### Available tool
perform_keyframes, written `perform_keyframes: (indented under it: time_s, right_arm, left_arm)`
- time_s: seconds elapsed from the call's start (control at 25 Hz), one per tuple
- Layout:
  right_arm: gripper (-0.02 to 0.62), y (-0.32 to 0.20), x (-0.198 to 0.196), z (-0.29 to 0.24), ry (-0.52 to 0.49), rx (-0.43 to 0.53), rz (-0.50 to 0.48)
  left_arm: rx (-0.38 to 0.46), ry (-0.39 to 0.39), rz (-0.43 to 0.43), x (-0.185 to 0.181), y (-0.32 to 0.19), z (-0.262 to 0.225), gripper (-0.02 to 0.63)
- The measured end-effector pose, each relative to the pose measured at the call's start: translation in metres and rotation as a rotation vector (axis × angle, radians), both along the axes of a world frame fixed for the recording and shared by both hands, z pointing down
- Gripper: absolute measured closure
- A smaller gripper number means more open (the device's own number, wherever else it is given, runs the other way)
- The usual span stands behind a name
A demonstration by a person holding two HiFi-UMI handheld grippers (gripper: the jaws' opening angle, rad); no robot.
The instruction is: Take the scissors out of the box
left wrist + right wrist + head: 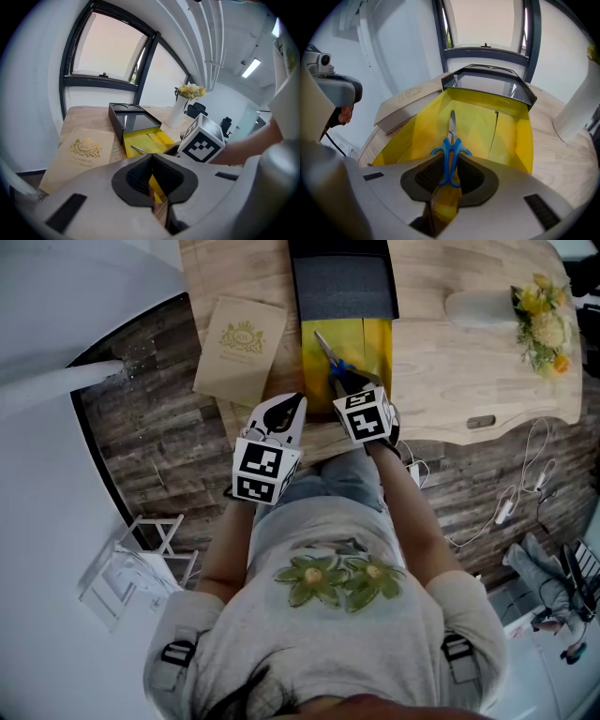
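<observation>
Blue-handled scissors [333,362] lie in the yellow lining [375,343] of an open black box [342,282] on the wooden table. My right gripper [345,388] is at the box's near end, shut on the scissors' blue handles [450,161]; the blade [452,123] points away toward the black box part [487,82]. My left gripper [289,404] hovers just left of the box at the table's near edge, with its jaws shut [152,157] and nothing between them. In the left gripper view the box [133,119] and the scissor blade [139,150] lie ahead.
A beige booklet with a gold crest [239,343] lies left of the box. A white vase with yellow flowers [497,307] lies at the table's right. The table's near edge [450,432] runs just under both grippers. Cables [506,507] trail on the floor.
</observation>
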State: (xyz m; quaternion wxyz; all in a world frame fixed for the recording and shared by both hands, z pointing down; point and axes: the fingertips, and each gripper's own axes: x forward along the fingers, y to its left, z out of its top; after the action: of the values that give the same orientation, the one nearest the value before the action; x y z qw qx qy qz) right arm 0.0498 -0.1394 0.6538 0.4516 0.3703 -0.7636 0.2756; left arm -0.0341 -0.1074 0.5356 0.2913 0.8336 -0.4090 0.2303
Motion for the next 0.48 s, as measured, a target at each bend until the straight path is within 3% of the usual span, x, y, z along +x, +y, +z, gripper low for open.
perform_keyframes:
  time_s: [0.48]
  right_arm:
    - [0.511, -0.0002, 0.0028, -0.0066, -0.009, 0.017, 0.009]
  left_arm:
    - [0.017, -0.011, -0.012, -0.0064, -0.0019, -0.0087, 0.598]
